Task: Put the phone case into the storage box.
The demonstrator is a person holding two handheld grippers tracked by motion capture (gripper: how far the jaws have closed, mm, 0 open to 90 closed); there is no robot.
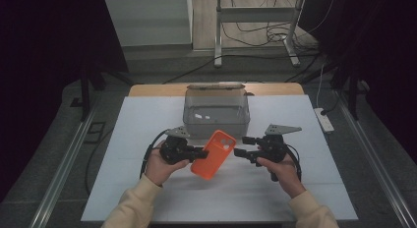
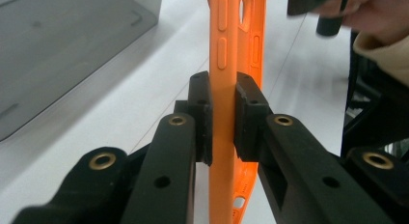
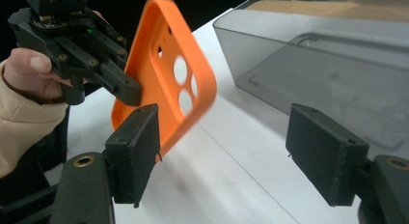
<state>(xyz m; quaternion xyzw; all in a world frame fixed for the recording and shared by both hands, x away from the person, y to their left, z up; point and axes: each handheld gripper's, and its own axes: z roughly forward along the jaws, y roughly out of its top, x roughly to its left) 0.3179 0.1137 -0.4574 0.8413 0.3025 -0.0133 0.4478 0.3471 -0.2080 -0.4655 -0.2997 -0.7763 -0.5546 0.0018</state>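
Observation:
An orange phone case (image 1: 214, 154) with camera cut-outs is held tilted above the white table top. My left gripper (image 1: 200, 152) is shut on its long edge; the left gripper view has both pads (image 2: 202, 115) pressed against the case (image 2: 223, 113). My right gripper (image 1: 241, 147) is open just right of the case, apart from it, jaws pointing left. In the right gripper view its wide-spread pads (image 3: 137, 149) frame the case (image 3: 164, 84) and the left gripper (image 3: 128, 89) beyond.
A clear grey plastic bin (image 1: 216, 111) stands behind the case at the table's middle back; it also appears in the right gripper view (image 3: 337, 60). A white board (image 1: 147, 139) covers the table. A power strip (image 1: 324, 119) lies off the right edge.

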